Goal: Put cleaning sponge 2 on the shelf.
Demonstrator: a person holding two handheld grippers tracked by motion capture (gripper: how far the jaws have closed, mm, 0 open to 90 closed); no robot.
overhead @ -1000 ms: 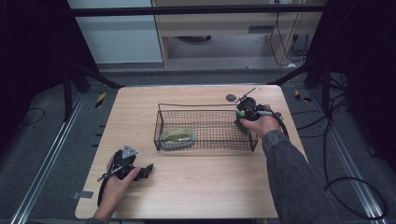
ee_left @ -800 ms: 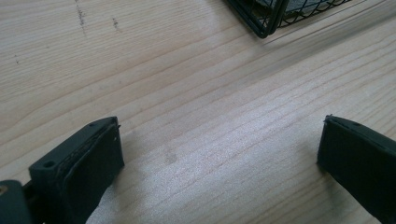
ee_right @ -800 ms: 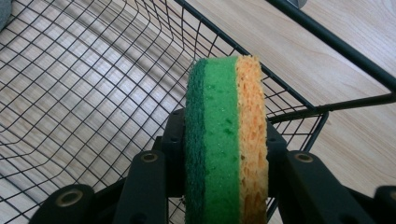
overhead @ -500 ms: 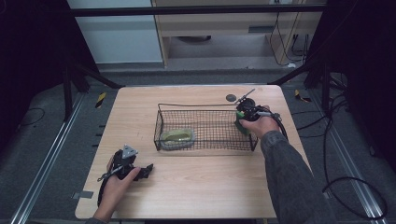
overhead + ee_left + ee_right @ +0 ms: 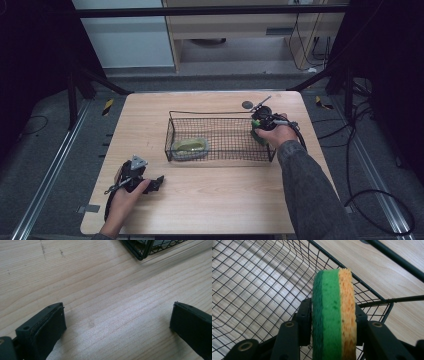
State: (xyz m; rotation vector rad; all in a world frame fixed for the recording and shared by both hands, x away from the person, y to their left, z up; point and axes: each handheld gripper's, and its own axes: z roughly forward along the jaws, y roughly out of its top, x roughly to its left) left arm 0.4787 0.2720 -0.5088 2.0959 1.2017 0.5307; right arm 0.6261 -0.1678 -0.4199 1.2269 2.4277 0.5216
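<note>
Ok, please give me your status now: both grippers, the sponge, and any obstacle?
Left gripper open, idle on table. Right gripper jaws just easing, pads on sponge inside wire basket. Greenish item at basket's far end, no obstacle.

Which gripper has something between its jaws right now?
The right gripper: a green-and-orange sponge sits edge-up between its jaws, over the wire basket. The left gripper rests open on the bare wooden table.

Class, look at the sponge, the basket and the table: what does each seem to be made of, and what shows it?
Sponge: porous orange foam with a green fibrous scouring layer, matt and pitted. Basket: thin black wire grid, probably coated metal. Table: pale wood or wood-look laminate, with grain lines showing.
</note>
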